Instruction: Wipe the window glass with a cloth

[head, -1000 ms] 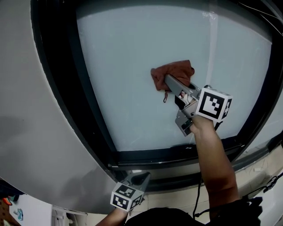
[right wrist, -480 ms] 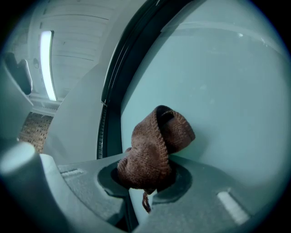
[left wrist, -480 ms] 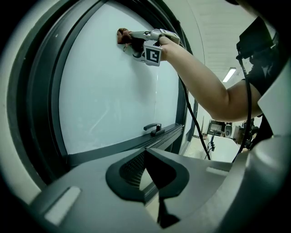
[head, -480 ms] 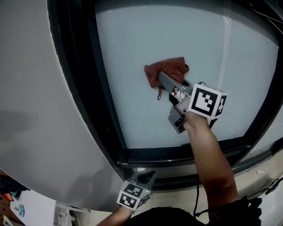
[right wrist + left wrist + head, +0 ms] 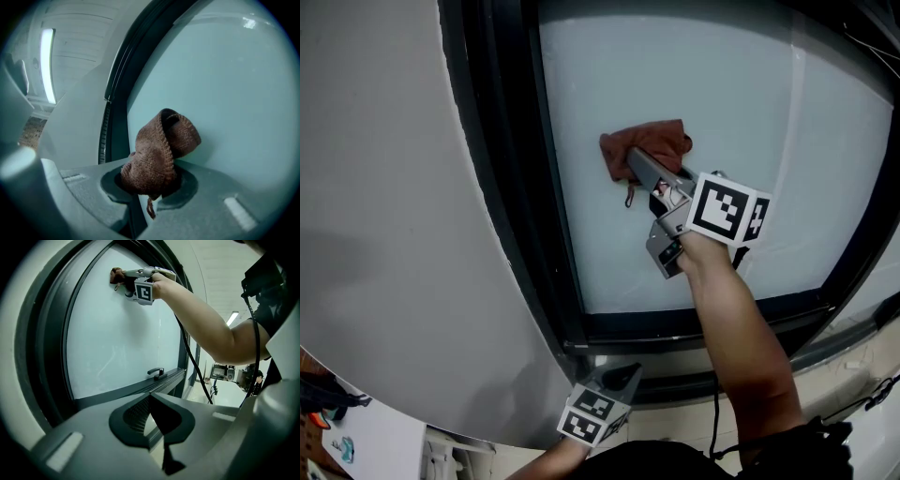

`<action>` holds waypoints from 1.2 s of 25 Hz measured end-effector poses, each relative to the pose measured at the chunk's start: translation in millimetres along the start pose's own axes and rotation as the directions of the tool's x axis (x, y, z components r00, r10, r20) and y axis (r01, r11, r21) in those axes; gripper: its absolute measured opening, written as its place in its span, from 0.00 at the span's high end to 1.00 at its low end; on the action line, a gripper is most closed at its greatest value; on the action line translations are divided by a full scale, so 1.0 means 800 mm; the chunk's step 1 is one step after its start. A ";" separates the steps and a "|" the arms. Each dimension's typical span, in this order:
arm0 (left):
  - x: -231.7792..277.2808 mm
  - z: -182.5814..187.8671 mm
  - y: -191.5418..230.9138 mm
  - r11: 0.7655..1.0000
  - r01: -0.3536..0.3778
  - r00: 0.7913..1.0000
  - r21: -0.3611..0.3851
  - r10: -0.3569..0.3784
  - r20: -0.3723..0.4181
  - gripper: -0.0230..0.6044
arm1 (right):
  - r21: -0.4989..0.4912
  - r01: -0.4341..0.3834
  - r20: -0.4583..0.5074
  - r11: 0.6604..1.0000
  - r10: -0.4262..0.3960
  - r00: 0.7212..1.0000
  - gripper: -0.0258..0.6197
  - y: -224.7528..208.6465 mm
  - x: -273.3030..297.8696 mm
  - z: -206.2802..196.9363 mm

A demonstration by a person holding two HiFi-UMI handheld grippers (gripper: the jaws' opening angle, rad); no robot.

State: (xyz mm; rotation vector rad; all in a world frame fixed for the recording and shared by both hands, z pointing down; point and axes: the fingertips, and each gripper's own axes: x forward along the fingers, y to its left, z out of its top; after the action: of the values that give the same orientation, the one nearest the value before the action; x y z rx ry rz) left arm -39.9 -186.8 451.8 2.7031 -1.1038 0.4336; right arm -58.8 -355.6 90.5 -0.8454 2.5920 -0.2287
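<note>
We face the pale window glass in its dark frame, with a grey wall to the left. Our right arm reaches up — the right tongs clamp the brown cloth against the pane. The left tongs hang low below the frame, jaws together, empty.

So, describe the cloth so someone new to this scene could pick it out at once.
Start at the big pale window glass in its dark frame. Left of the pane's middle, the right tool holds a bunched cloth against the glass. It is the only rust-brown, knitted thing on the pane.
</note>
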 end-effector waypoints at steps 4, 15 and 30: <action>-0.011 -0.001 0.004 1.000 0.013 1.000 0.000 -0.013 0.003 0.94 | 0.030 -0.031 0.014 0.999 0.031 0.999 0.85 0.018 0.020 -0.007; -0.025 -0.003 -0.002 0.997 0.078 0.997 -0.008 -0.078 -0.004 0.94 | 0.078 -0.050 0.048 0.996 0.046 0.998 0.85 0.030 0.032 -0.014; -0.030 0.001 0.016 0.999 0.033 0.999 0.011 -0.033 -0.002 0.94 | 0.164 -0.033 0.035 0.986 0.028 0.999 0.86 0.007 0.014 -0.054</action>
State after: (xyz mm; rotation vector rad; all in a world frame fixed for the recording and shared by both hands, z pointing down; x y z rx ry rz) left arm -65.3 -180.6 444.2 2.7251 -1.0581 0.4379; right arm -88.2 -356.8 124.7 -0.7439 2.5128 -0.4113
